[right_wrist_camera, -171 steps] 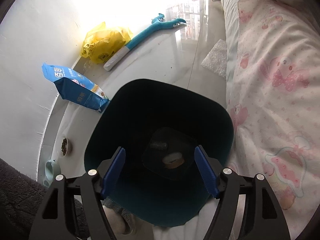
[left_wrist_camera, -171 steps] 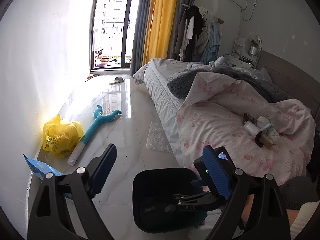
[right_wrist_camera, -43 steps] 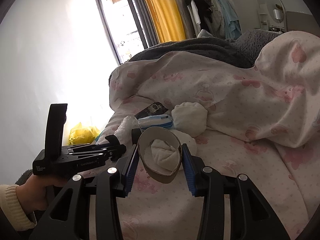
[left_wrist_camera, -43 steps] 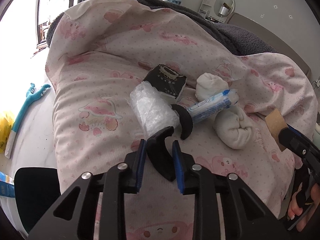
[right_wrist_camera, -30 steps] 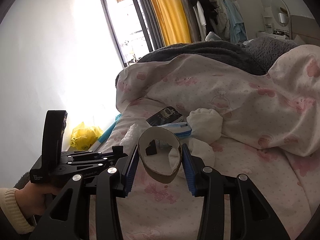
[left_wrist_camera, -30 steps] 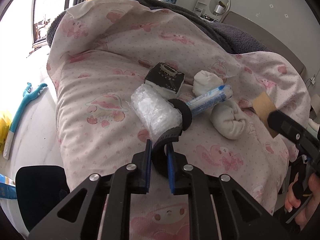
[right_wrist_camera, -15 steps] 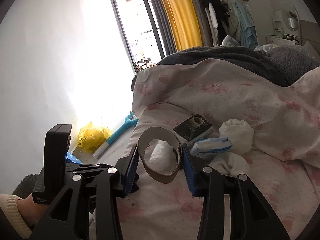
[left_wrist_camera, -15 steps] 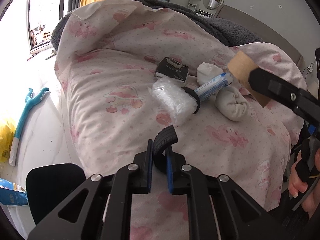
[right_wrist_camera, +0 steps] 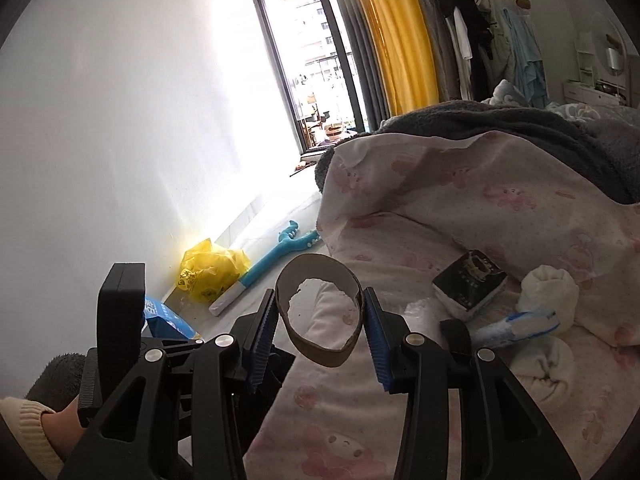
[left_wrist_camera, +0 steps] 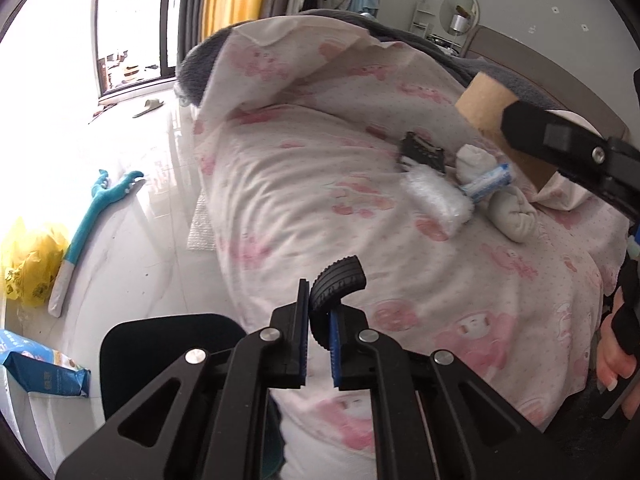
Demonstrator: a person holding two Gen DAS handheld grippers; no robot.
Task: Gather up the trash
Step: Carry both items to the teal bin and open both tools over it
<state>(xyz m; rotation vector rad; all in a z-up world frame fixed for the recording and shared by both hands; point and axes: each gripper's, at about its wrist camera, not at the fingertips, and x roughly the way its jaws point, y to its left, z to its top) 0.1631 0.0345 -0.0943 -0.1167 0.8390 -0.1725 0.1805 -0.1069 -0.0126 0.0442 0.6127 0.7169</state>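
**Two scraps held above the bed**

A black ribbed strip (left_wrist_camera: 339, 280) was pinched by the left gripper (left_wrist_camera: 319, 344), whose jaws had just been closing on it. A cardboard ring (right_wrist_camera: 319, 316) was clamped by the right gripper (right_wrist_camera: 318, 338) above the pink quilt (left_wrist_camera: 320, 184). A dark bin (left_wrist_camera: 160, 360) was seen on the floor below the bed edge, partly hidden by the left gripper. On the quilt lay a black packet (right_wrist_camera: 470, 282), a plastic wad (left_wrist_camera: 434, 196), a blue-white wrapper (right_wrist_camera: 520, 326) and rolled socks (right_wrist_camera: 548, 292). By the wall a yellow bag (right_wrist_camera: 212, 268), a teal toy (left_wrist_camera: 94, 216) and a blue pouch (left_wrist_camera: 40, 372) were noted.
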